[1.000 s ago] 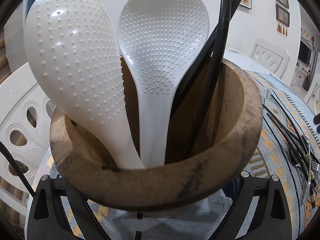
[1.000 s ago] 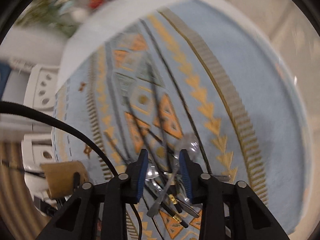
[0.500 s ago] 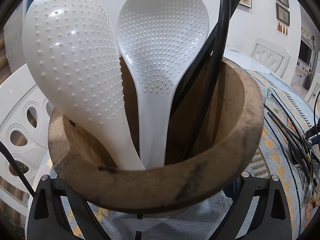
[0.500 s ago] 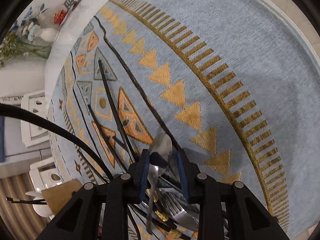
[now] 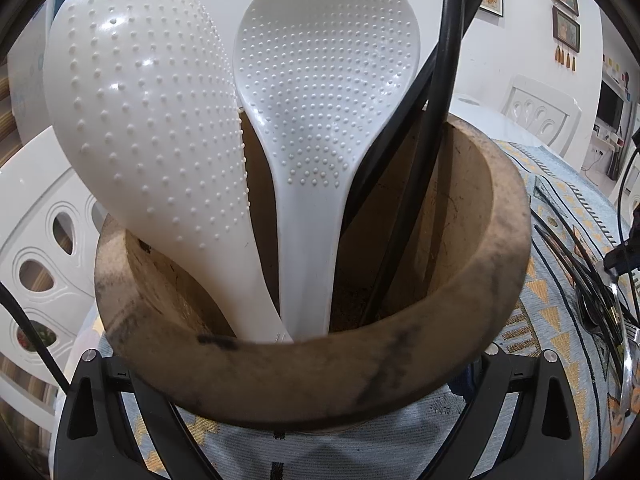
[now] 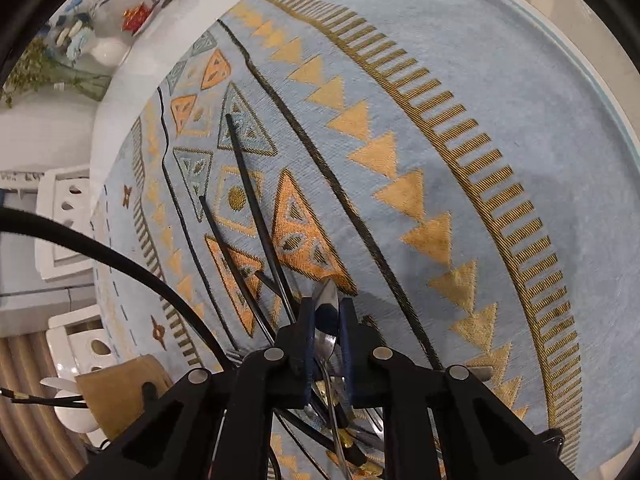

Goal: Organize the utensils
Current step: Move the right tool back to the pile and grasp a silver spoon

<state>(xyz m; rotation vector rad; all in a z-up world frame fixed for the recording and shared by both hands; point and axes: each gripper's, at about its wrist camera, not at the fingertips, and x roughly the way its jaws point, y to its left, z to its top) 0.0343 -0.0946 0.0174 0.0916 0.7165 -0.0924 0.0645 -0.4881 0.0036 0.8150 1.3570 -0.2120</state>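
Right gripper (image 6: 325, 330) jaws just closing, now pinching bowl of metal spoon (image 6: 327, 300) over heap of cutlery (image 6: 340, 432) on patterned cloth (image 6: 460, 120) covering worktop. Left gripper (image 5: 316, 412) straddles wooden holder (image 5: 320, 372); contact not discernible, cannot tell grip. Holder contains two white rice paddles (image 5: 152, 132) and black utensil handles (image 5: 432, 128), upright.
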